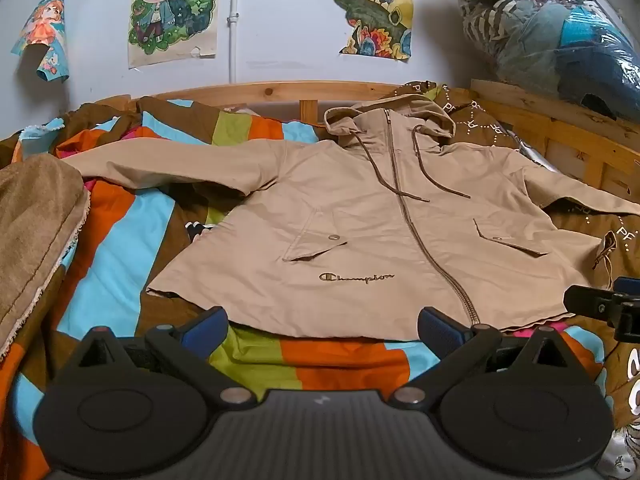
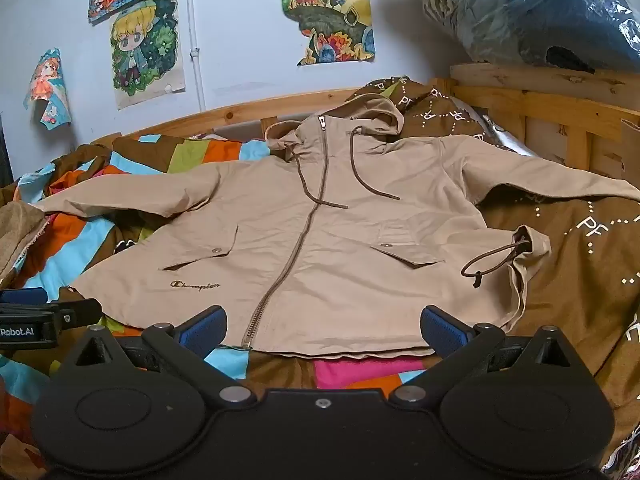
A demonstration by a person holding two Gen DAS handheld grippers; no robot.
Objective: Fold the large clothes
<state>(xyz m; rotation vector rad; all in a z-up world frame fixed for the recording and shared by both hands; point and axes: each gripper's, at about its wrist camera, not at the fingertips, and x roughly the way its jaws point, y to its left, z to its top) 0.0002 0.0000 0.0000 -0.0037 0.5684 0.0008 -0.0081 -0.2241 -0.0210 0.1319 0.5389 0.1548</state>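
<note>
1. While both grippers hover at the near hem, the tan hooded jacket [image 1: 360, 216] lies front-up and zipped on the bed, hood toward the wall.
2. Left gripper [image 1: 322, 326]: fingers spread wide, blue pads [image 1: 206, 328] empty, the hem just beyond their tips. Whether the tips touch the cloth cannot be told.
3. Right gripper [image 2: 322, 326]: fingers likewise released, nothing between them; the zipper's lower end [image 2: 252, 336] sits just inside its left pad.
4. Both sleeves stretch out sideways; the left-hand one reaches onto the striped quilt [image 1: 128, 240], the other onto a brown patterned cover [image 2: 580, 232].
5. Hood drawcords [image 2: 320, 184] trail across the chest. An elastic cord loop [image 2: 492, 260] hangs at the jacket's right side edge.
6. Wooden bed rail [image 1: 260, 90] behind; posters [image 1: 172, 8] on the wall; plastic-wrapped bundle [image 1: 560, 32] at upper right.
7. Brown fleecy cloth [image 1: 36, 232] is heaped at the left edge.
</note>
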